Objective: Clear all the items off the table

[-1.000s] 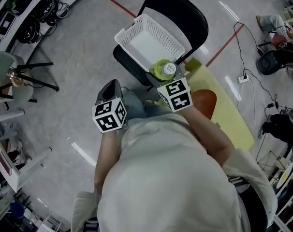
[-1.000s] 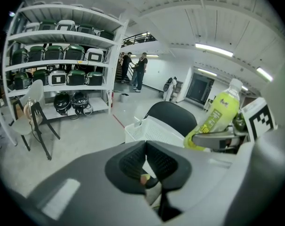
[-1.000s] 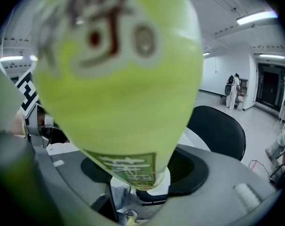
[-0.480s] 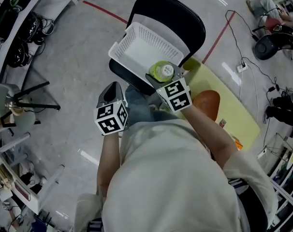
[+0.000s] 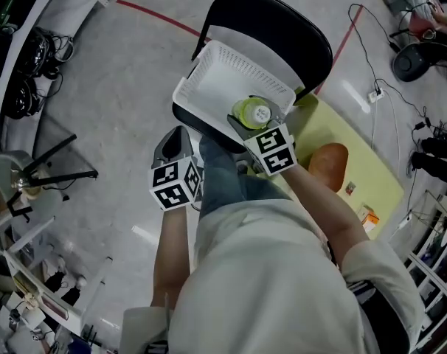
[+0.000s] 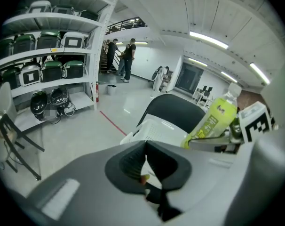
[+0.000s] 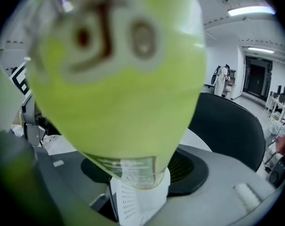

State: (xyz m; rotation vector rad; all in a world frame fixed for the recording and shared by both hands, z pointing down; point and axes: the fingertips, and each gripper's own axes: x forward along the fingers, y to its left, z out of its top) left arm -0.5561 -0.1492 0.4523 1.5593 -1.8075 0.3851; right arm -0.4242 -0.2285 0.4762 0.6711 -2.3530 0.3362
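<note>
As the right tool [image 5: 262,126] swings in, clamped on the green bottle [image 5: 251,113], the bottle shifts from the near corner of the white basket [image 5: 216,72] to just over its inside, up on the chair [image 5: 282,21]. Left tool [image 5: 175,144] tags along, clenched on nothing. That bottle is off the yellow surface [image 5: 371,179] and looks ready to drop in.

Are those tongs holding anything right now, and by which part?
The right tongs grip a yellow-green bottle around its lower body, cap up. The left tongs are shut and empty.
</note>
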